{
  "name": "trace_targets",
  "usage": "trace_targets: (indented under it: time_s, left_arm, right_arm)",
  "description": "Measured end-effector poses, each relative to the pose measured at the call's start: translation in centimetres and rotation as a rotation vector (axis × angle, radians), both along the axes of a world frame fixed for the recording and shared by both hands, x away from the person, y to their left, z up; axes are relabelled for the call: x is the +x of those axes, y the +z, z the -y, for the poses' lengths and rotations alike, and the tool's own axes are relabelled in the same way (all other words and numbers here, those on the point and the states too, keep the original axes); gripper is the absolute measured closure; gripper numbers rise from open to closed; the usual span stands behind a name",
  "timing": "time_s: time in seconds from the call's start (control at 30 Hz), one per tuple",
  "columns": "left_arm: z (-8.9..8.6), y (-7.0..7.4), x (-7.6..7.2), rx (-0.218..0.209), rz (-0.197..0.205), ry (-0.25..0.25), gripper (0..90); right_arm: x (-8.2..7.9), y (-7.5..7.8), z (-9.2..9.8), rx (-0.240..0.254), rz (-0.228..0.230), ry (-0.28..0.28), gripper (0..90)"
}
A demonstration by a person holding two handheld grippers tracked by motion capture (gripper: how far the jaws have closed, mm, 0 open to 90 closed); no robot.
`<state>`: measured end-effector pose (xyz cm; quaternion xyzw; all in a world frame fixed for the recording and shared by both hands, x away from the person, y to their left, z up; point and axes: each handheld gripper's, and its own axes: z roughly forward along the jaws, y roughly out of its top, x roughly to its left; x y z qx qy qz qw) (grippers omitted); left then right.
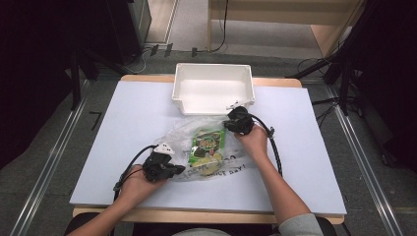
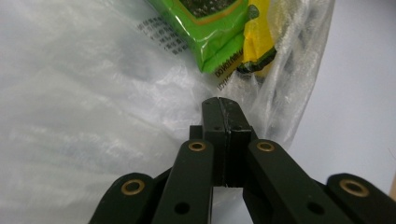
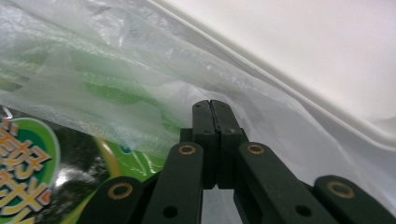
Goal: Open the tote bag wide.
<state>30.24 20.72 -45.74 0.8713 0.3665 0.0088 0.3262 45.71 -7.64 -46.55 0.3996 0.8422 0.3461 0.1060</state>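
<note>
A clear plastic bag (image 1: pixel 182 135) lies in the middle of the table, with a green snack packet (image 1: pixel 209 142) and a yellow packet (image 1: pixel 209 158) inside it. My left gripper (image 1: pixel 179 169) rests at the bag's near left edge. Its jaws are pressed together, with their tips against the film (image 2: pixel 93 93) just below the green packet (image 2: pixel 205 32) and the yellow packet (image 2: pixel 259 37). My right gripper (image 1: pixel 228 123) sits at the bag's far right corner, jaws together, tips (image 3: pixel 211 103) on crinkled film (image 3: pixel 116 79). Whether either pinches a fold of film, I cannot tell.
A white plastic bin (image 1: pixel 211 91) stands open just beyond the bag at the table's far edge; its wall (image 3: pixel 303 46) rises close behind my right gripper. A pale sheet (image 1: pixel 123 128) covers the tabletop. Cables trail from both grippers toward the person.
</note>
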Motion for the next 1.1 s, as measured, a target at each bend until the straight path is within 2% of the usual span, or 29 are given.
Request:
trace_targets:
  time_s: [0.13, 0.23, 0.4, 0.43, 0.53, 0.6, 0.67, 0.7, 0.77, 0.87, 1.03, 1.1]
  left_arm:
    - [-0.6, 0.1, -0.6, 0.004, -0.019, -0.013, 90.0]
    - [-1.1, 0.1, -1.3, 0.003, -0.019, -0.016, 90.0]
    - [-2.2, 0.2, -1.8, 0.004, -0.027, -0.01, 90.0]
    - [-2.2, 0.2, -1.9, 0.007, -0.026, -0.011, 90.0]
    - [-2.2, 0.2, -1.9, 0.007, -0.027, -0.009, 90.0]
    - [-2.2, 0.2, -1.8, 0.001, -0.035, -0.007, 90.0]
    - [-2.1, 0.4, -1.6, -0.006, -0.026, -0.018, 90.0]
    - [-2.1, 0.6, -1.5, -0.014, -0.018, -0.021, 90.0]
    - [-2.0, 1.4, -1.4, -0.043, 0.006, -0.02, 90.0]
    - [-1.6, 2.7, -1.2, -0.077, 0.021, -0.022, 90.0]
    - [-0.8, 5.4, -0.3, -0.1, 0.046, -0.04, 90.0]
    - [-0.1, 6.5, 0.0, -0.099, 0.072, -0.048, 90.0]
  right_arm:
    - [0.2, -0.3, 0.3, -0.01, 0.003, -0.016, 90.0]
    - [0.3, -0.3, 0.7, -0.028, 0.011, -0.036, 90.0]
    - [0.4, -0.4, 1.6, -0.025, 0.015, -0.055, 90.0]
    - [0.4, -0.4, 1.9, -0.033, 0.023, -0.05, 90.0]
    - [0.4, -0.3, 2.5, -0.077, 0.041, -0.102, 90.0]
    - [0.5, -0.4, 2.8, -0.05, 0.032, -0.111, 90.0]
    - [0.4, -0.3, 2.5, -0.047, 0.014, -0.1, 90.0]
    - [0.2, -0.1, 2.3, -0.033, 0.007, -0.09, 90.0]
    - [-0.3, 0.6, 2.1, -0.013, 0.034, -0.069, 90.0]
    - [-1.1, 2.0, 1.8, 0.011, 0.057, -0.041, 90.0]
    - [-2.7, 4.0, 1.8, 0.044, 0.08, -0.004, 90.0]
    - [-3.3, 4.5, 1.9, 0.051, 0.08, 0.012, 90.0]
